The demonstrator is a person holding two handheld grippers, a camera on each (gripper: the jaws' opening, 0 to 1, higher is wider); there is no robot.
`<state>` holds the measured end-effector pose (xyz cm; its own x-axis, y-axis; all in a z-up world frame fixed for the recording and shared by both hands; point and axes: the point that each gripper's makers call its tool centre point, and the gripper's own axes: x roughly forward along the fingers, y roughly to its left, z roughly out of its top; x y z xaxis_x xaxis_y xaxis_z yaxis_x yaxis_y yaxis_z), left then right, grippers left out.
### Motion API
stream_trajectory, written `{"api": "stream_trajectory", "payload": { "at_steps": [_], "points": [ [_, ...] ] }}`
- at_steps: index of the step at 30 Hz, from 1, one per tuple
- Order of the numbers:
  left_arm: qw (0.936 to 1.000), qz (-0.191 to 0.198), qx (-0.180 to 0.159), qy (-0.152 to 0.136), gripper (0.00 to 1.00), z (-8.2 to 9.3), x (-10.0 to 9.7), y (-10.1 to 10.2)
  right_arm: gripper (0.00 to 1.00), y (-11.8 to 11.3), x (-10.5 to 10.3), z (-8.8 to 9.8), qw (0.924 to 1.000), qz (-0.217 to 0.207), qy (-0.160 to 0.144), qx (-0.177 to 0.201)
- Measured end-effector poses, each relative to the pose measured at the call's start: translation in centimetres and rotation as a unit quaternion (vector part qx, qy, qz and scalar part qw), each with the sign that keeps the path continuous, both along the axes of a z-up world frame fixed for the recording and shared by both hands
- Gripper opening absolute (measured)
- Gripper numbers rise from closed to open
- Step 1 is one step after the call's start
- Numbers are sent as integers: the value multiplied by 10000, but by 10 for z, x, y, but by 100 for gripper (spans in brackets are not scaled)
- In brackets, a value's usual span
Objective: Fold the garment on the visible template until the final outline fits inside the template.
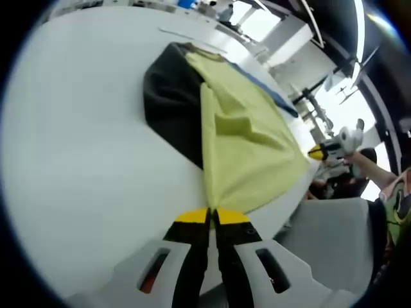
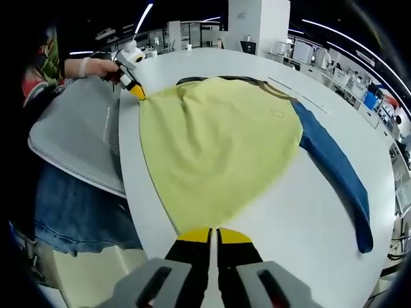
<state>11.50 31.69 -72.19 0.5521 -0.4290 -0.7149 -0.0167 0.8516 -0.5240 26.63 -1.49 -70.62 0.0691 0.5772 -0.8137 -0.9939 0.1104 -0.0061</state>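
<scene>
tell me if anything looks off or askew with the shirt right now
Nothing is damaged or spilled, but the garment lies unevenly on the white table. Both grippers pinch its hem corners, the left gripper and the right gripper, so the yellow body bunches into folds, and the blue sleeve trails out to one side.

A white table point(image 2: 321, 212) took up the middle of both views, its rounded edge running past a grey chair back point(image 2: 77, 138) that stood just beside it. In the left gripper view that same chair point(image 1: 327, 224) sat low at the right. A person in blue jeans point(image 2: 77, 215) and a patterned top point(image 2: 48, 54) stood by the chair, a white band at the wrist point(image 2: 83, 66). Behind the table rose a white column point(image 2: 257, 25), with long ceiling lights point(image 2: 334, 29) overhead and cluttered benches point(image 2: 379, 96) far off at the right, too small to make out.
</scene>
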Motion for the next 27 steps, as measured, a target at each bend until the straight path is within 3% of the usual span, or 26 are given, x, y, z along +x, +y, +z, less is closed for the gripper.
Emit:
{"api": "stream_trajectory", "payload": {
  "at_steps": [8,14,20,27],
  "points": [
    [9998,-41,53,-164,2,4,1,0,28,8,8,5,9997,-17,-172,143],
    [9995,-28,119,-281,17,9,2,4,42,14,10,7,9994,-15,-250,237],
    [9990,100,198,-385,34,11,6,13,51,17,11,7,9991,-70,-283,302],
    [9979,269,322,-499,46,15,16,26,58,19,14,9,9985,-157,-332,394]
  ]
}}
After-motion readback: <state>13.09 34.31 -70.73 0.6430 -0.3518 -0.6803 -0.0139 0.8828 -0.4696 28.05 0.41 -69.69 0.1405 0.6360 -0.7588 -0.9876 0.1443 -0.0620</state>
